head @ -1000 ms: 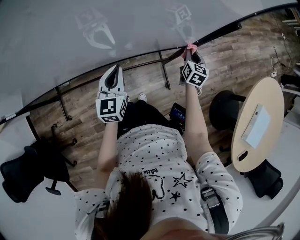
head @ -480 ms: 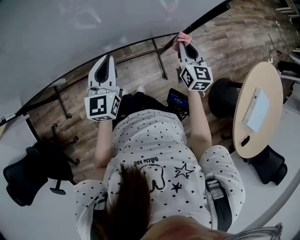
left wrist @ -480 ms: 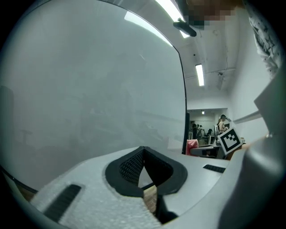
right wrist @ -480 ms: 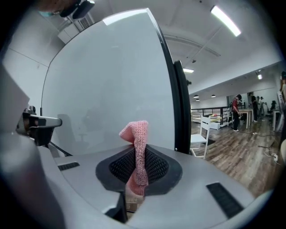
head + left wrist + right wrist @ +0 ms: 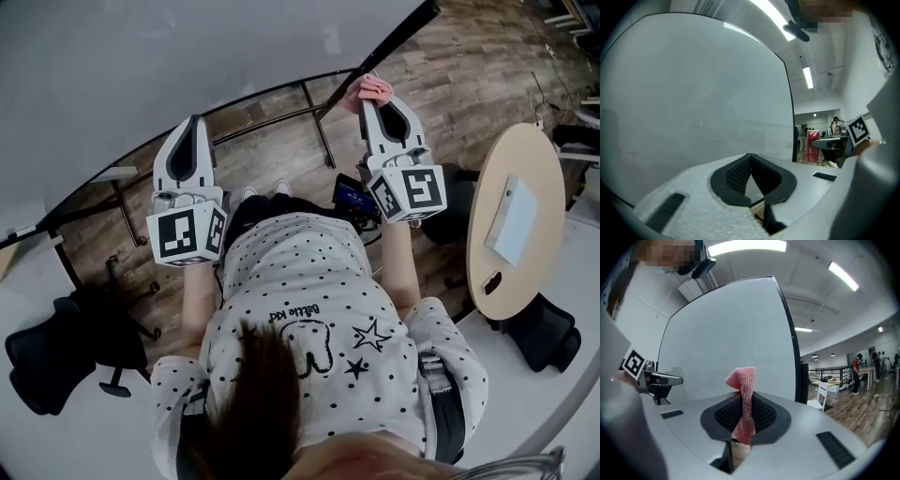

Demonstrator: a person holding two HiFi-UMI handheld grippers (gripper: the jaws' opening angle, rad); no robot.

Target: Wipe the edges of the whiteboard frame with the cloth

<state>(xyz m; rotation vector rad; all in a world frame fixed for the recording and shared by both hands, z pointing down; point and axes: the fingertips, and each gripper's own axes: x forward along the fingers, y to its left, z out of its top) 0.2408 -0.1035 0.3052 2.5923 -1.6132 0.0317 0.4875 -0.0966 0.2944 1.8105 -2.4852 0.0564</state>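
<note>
Both grippers have drawn back toward the person's body over the last second, and the right claw (image 5: 377,97) has travelled along the board's edge with its load. It stays pinched on the pink knitted cloth (image 5: 743,394), which stands up between the dark pads as a narrow fold. That cloth sits at the right-hand upright of the thin black frame (image 5: 794,352) of the large white whiteboard (image 5: 141,75). From above it looks to be touching the bar, but the right gripper view shows it just beside the bar, so contact cannot be told for sure. Off to the side, the left claw (image 5: 192,122) is pressed together with nothing in it, pointed at the bare white surface and well apart from the cloth. By my judgement the wipe is under way on this one upright — how much of it is done cannot be read, since no dirt or streak shows. The lower rail, top and far side seemingly remain.
</note>
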